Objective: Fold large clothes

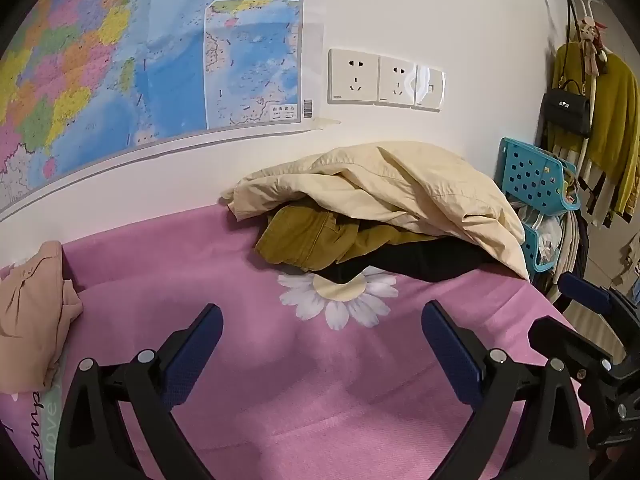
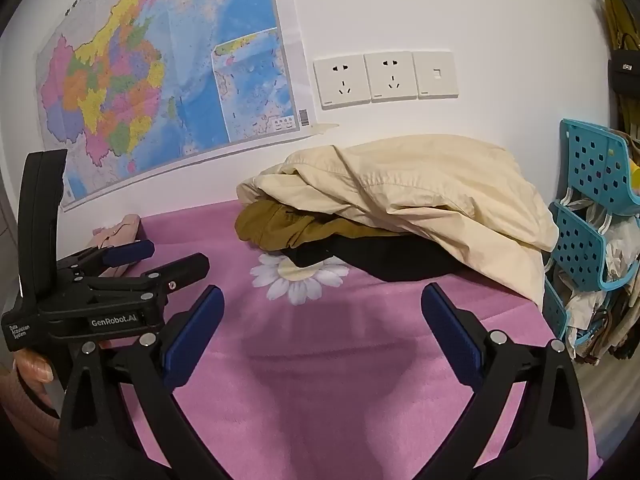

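A pile of clothes lies at the back of the pink daisy-print cover [image 1: 280, 380], against the wall. On top is a cream jacket [image 1: 400, 188] [image 2: 420, 188]; under it show a mustard garment [image 1: 304, 240] [image 2: 280, 228] and a black one [image 1: 420, 260] [image 2: 384, 256]. A pink garment [image 1: 32, 312] [image 2: 116, 232] lies apart at the left edge. My left gripper [image 1: 322, 314] [image 2: 179, 254] is open and empty, hovering over the cover short of the pile. My right gripper [image 2: 323, 300] [image 1: 568, 312] is open and empty too, beside it on the right.
A large map [image 1: 120, 72] and wall sockets [image 1: 384, 78] are on the white wall behind. A blue perforated plastic rack [image 2: 592, 208] stands at the cover's right end. Yellow clothes and a black bag [image 1: 568, 108] hang beyond it. A hand [image 2: 36, 364] holds the left gripper.
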`<state>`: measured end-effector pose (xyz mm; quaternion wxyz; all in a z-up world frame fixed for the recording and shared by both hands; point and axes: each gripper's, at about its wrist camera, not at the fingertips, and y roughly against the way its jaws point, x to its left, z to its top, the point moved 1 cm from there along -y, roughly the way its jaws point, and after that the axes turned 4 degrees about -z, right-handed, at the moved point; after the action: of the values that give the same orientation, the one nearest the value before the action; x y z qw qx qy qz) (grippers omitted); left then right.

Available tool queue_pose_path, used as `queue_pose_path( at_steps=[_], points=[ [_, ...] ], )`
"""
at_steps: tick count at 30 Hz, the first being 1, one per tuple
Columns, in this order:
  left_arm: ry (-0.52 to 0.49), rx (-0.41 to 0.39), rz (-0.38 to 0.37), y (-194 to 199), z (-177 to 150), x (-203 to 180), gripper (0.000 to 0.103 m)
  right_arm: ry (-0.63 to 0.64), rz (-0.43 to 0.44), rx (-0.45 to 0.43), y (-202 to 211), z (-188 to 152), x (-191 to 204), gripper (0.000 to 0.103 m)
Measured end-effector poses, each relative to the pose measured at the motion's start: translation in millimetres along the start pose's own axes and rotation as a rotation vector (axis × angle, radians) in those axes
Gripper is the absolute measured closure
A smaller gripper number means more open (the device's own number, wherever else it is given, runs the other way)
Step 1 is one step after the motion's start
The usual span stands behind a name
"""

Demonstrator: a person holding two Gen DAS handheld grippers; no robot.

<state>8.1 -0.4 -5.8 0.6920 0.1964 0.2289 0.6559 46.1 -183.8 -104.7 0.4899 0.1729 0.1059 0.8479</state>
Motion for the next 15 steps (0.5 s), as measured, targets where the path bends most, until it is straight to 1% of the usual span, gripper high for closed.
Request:
queue_pose_path(
  at_steps=[8,12,13,15],
  points=[
    [0.024,0.008,0.004,-0.1,0.7,1.0,0.007,-0.004,0.007,-0.002,-3.1,2.6,-0.4,0.006],
    [0.026,0.007,0.007,-0.3,5.2,3.6,0.007,-0.005,0.01,-0.004,-1.6,9.0,1.3,0.006],
    [0.028,0.006,0.005,-0.2,5.9,4.0,0.007,-0.009,0.011,-0.01,-0.2,5.6,0.2,0.006],
    [0.02,0.0,0.006,-1.0,1.1,5.2,0.007,-0.011,0.011,-0.009,-1.3,5.4,1.2,0.006]
  ],
)
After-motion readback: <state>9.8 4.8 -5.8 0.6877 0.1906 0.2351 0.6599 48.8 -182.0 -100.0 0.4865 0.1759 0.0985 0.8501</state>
